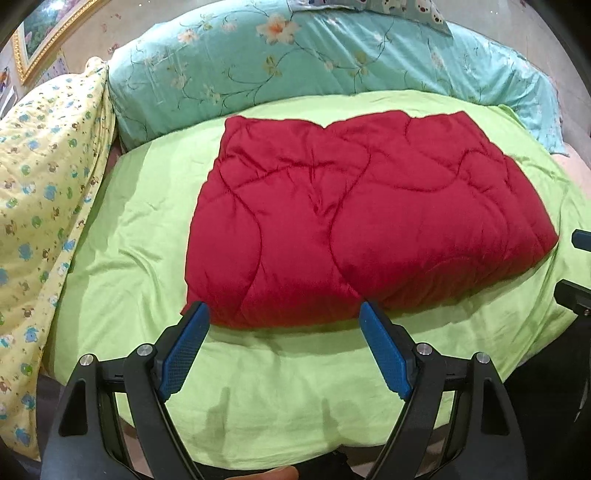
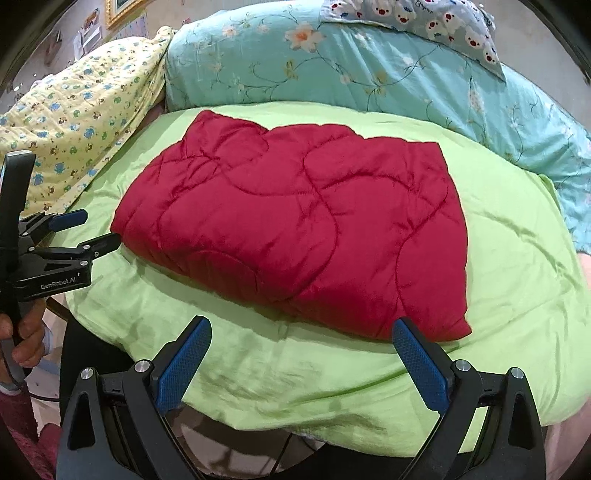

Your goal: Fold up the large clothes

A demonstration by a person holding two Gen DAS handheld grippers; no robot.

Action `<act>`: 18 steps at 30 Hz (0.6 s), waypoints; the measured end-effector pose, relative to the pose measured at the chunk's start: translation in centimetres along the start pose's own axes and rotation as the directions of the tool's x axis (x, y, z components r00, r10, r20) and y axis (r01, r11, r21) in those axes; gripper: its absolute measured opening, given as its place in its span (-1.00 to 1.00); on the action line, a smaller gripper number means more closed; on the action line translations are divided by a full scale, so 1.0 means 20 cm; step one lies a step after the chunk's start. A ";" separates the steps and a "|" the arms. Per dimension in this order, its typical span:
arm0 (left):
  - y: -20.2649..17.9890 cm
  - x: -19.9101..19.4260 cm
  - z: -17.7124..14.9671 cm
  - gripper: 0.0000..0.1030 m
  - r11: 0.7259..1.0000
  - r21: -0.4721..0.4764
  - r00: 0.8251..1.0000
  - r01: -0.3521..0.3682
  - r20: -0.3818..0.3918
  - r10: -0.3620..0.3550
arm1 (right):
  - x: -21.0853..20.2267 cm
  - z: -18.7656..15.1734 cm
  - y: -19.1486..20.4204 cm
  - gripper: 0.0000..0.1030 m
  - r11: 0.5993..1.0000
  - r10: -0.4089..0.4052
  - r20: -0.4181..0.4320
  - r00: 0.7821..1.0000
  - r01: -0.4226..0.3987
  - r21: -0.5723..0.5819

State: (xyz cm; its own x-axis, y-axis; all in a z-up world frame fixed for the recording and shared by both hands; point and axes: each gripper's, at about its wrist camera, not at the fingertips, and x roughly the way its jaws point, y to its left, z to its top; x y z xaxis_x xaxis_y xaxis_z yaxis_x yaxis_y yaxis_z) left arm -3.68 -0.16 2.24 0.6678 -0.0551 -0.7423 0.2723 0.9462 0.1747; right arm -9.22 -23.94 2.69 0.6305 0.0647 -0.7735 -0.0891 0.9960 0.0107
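A red quilted garment (image 1: 351,218) lies folded into a thick rectangle on the green sheet (image 1: 140,221). It also shows in the right wrist view (image 2: 303,221). My left gripper (image 1: 284,310) is open and empty, its blue pads (image 1: 184,350) just short of the garment's near edge. In the right wrist view the left gripper (image 2: 98,229) is at the garment's left end. My right gripper (image 2: 301,325) is open and empty, just in front of the garment's near right corner. A sliver of the right gripper (image 1: 576,295) shows at the left view's right edge.
A teal floral quilt (image 1: 295,62) lies rolled behind the sheet. A yellow patterned quilt (image 1: 48,177) lies on the left. A blue pillow with bear faces (image 2: 424,18) sits on top at the back. The bed's front edge (image 2: 295,435) is just below the grippers.
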 end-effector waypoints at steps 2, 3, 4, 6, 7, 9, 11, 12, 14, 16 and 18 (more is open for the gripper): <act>0.00 0.00 0.01 0.63 1.000 -0.002 1.000 0.003 0.002 -0.003 | 0.01 0.01 0.00 0.93 1.000 -0.001 -0.002 1.000 0.001 -0.002; 0.00 0.00 0.01 0.63 1.000 -0.001 1.000 0.003 0.002 -0.003 | 0.01 0.01 0.00 0.93 1.000 -0.001 -0.003 1.000 0.001 -0.002; -0.01 0.00 0.01 0.63 1.000 0.002 1.000 0.001 0.001 -0.001 | 0.02 0.01 -0.01 0.93 1.000 0.000 -0.006 1.000 0.000 0.000; -0.01 0.02 0.02 0.63 1.000 0.004 1.000 -0.001 -0.003 0.001 | 0.04 0.01 -0.01 0.93 1.000 0.002 -0.012 1.000 -0.001 0.006; -0.01 0.02 0.03 0.63 1.000 0.004 1.000 0.001 -0.006 -0.001 | 0.05 0.02 -0.02 0.93 1.000 0.002 -0.014 1.000 -0.002 0.008; -0.02 0.03 0.04 0.63 1.000 0.006 1.000 0.002 -0.006 -0.002 | 0.06 0.02 -0.03 0.93 1.000 0.004 -0.018 1.000 -0.004 0.015; -0.03 0.04 0.05 0.63 1.000 0.009 1.000 0.000 -0.004 0.000 | 0.07 0.04 -0.03 0.93 1.000 0.004 -0.019 1.000 -0.004 0.017; -0.03 0.04 0.06 0.63 1.000 0.012 1.000 -0.002 -0.002 0.002 | 0.07 0.04 -0.04 0.93 1.000 0.004 -0.019 1.000 -0.004 0.017; -0.03 0.05 0.07 0.63 1.000 0.015 1.000 -0.005 0.000 0.005 | 0.08 0.05 -0.04 0.93 1.000 0.005 -0.016 1.000 -0.005 0.017; -0.04 0.06 0.09 0.63 1.000 0.019 1.000 -0.005 0.001 0.005 | 0.09 0.07 -0.04 0.93 1.000 0.003 -0.015 1.000 -0.003 0.016; -0.05 0.06 0.10 0.63 1.000 0.020 1.000 -0.004 0.005 0.004 | 0.09 0.09 -0.04 0.93 1.000 0.004 -0.011 1.000 -0.004 0.012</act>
State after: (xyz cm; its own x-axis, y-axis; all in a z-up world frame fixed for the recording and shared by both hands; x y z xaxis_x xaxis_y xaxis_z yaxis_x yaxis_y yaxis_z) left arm -1.73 -1.77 2.40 0.6720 -0.0528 -0.7386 0.2836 0.9397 0.1909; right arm -6.67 -24.53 2.36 0.6215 0.0679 -0.7804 -0.0822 0.9964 0.0212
